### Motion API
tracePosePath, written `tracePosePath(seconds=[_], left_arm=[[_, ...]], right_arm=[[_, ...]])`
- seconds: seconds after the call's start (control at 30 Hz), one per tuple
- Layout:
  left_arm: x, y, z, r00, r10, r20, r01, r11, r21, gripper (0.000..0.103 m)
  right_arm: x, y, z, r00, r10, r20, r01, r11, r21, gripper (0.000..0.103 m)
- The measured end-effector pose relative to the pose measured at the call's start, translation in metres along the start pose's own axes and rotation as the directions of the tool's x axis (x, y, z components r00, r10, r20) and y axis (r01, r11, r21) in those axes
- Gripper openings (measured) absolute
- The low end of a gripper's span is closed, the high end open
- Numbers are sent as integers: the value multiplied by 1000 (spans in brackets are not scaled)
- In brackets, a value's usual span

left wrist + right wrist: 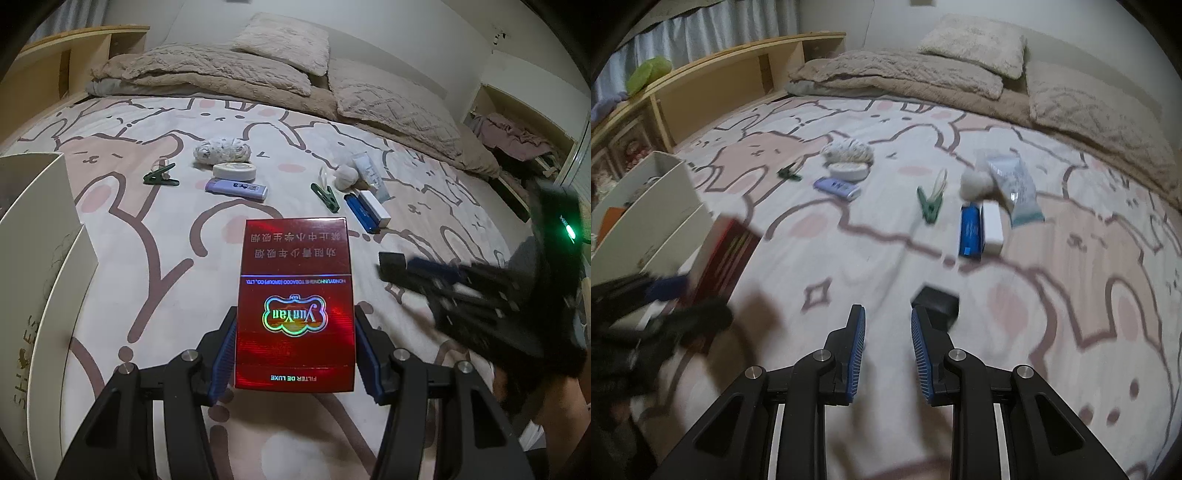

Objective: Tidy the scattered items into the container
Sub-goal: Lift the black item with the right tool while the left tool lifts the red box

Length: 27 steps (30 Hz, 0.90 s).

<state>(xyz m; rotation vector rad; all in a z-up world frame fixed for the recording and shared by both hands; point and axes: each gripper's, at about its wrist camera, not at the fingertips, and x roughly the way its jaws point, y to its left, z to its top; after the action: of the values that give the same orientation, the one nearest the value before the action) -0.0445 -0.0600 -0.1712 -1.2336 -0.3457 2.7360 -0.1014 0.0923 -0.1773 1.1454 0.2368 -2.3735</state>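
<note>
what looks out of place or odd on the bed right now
Nothing is spilled or damaged. Small items lie loose on the bed sheet: two green clips, a purple lighter, a tube. The left gripper holds the red cigarette pack.

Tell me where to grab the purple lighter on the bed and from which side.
Pinch the purple lighter mid-body across its narrow width, probably straight down from above: it lies flat, long and slim, with the tape roll close behind its far edge.
</note>
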Motion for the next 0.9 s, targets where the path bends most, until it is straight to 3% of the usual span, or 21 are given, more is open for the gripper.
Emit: tracePosePath(seconds=[0.1, 0.3, 0.53, 0.9], left_arm=[[0, 0, 0, 1000, 0, -4, 0, 1000, 5, 57], [11, -5, -6, 998, 15, -53, -13, 999, 33, 57], [28, -3, -13, 992, 21, -122, -18, 1000, 22, 57], [39, 0, -16, 988, 27, -154, -26, 1000, 5, 57]], right_arm=[[-6, 2, -14, 1000, 11, -19, -11, 1000, 22, 27], [-10, 6, -31, 998, -56, 0, 56, 998, 6, 27], [8, -15, -17, 999, -43, -29, 45, 996, 74, 27], [46, -32, 3, 996, -17, -91, 36, 975, 219, 27]])
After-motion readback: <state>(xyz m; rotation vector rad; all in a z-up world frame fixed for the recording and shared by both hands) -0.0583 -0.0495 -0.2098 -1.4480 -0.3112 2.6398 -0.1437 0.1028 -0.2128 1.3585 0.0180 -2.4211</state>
